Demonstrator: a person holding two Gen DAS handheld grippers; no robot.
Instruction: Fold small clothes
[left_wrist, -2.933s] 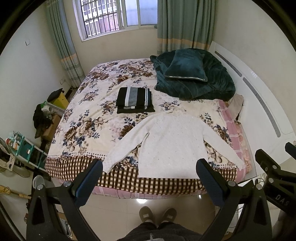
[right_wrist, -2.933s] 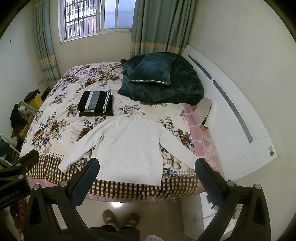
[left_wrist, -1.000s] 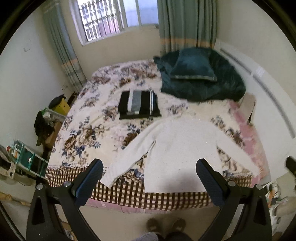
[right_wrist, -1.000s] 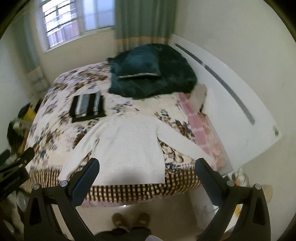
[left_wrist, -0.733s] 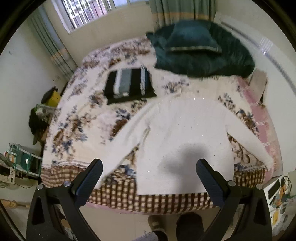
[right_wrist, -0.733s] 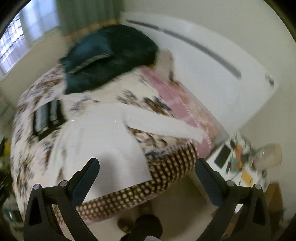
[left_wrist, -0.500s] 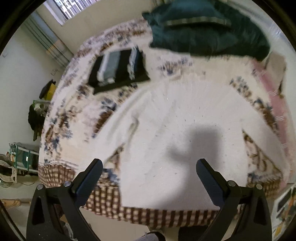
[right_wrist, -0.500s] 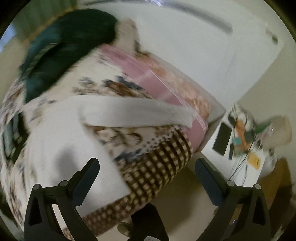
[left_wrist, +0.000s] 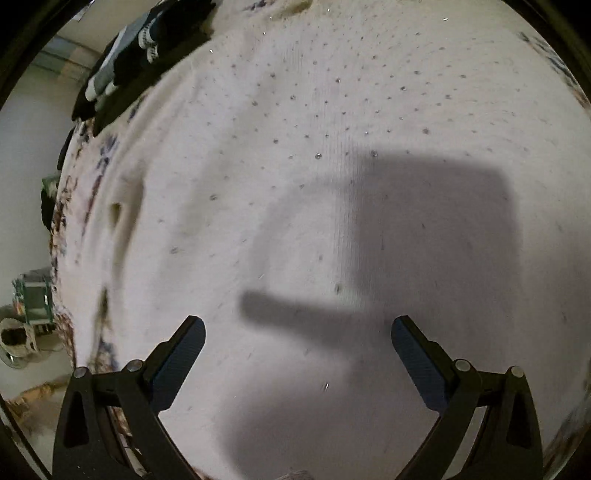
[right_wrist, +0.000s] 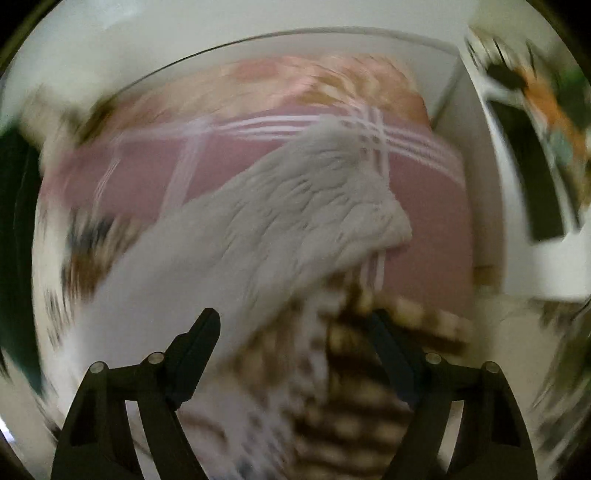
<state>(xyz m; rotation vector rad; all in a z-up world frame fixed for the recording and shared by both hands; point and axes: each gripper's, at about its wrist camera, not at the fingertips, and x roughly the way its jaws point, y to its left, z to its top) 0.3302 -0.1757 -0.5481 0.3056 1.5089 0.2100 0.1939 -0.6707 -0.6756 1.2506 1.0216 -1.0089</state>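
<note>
Across the left view lies the white sweater (left_wrist: 332, 184), flat below the wide-open left gripper (left_wrist: 297, 343). Right gripper (right_wrist: 295, 332) is closing over the sleeve (right_wrist: 280, 221) at frame centre, gripping nothing. First fold is starting, I think; next it must pinch the sleeve.

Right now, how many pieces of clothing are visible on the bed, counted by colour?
White: 1, the white sweater spread flat, its sleeve reaching the pink sheet.
Black with grey and white stripes: 1, the folded striped garment beyond it.
Total: 2
</note>
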